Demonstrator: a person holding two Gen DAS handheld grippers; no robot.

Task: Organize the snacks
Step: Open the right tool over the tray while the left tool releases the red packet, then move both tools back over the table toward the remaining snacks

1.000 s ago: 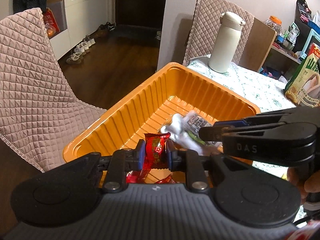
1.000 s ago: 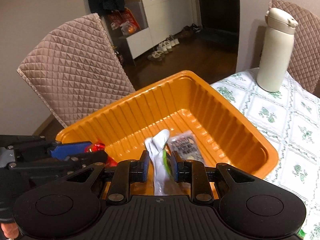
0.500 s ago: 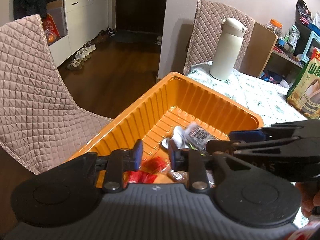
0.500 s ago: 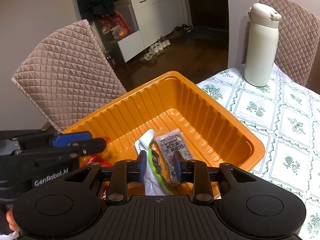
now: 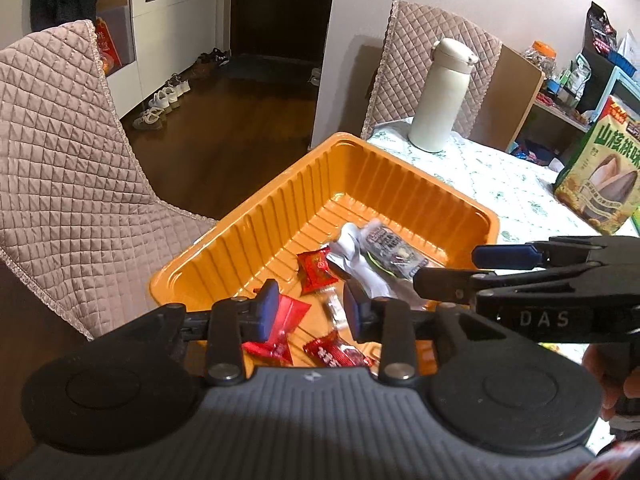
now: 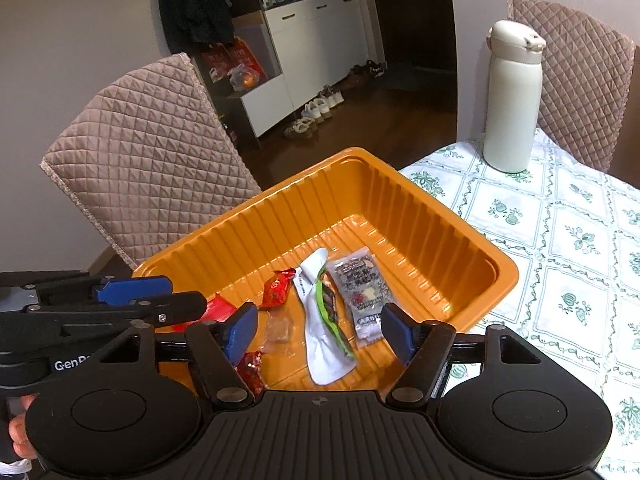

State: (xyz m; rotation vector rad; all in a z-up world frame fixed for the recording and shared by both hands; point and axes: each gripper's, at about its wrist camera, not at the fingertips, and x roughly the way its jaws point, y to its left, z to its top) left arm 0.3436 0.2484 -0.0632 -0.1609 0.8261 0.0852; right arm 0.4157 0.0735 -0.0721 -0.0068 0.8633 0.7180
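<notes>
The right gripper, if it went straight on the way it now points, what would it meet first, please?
Probably the white pouch lying in the orange tray, with the grey packet beside it. The right gripper has nothing between its opening jaws; depth is hard to judge.

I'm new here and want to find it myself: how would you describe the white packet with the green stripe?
Start at the orange tray on the table's corner. On its floor, among small wrappers, lies the white packet, long and narrow, with a bright green stripe along one edge. Left of it are red candies; right is a grey printed packet. It alone is white.
</notes>
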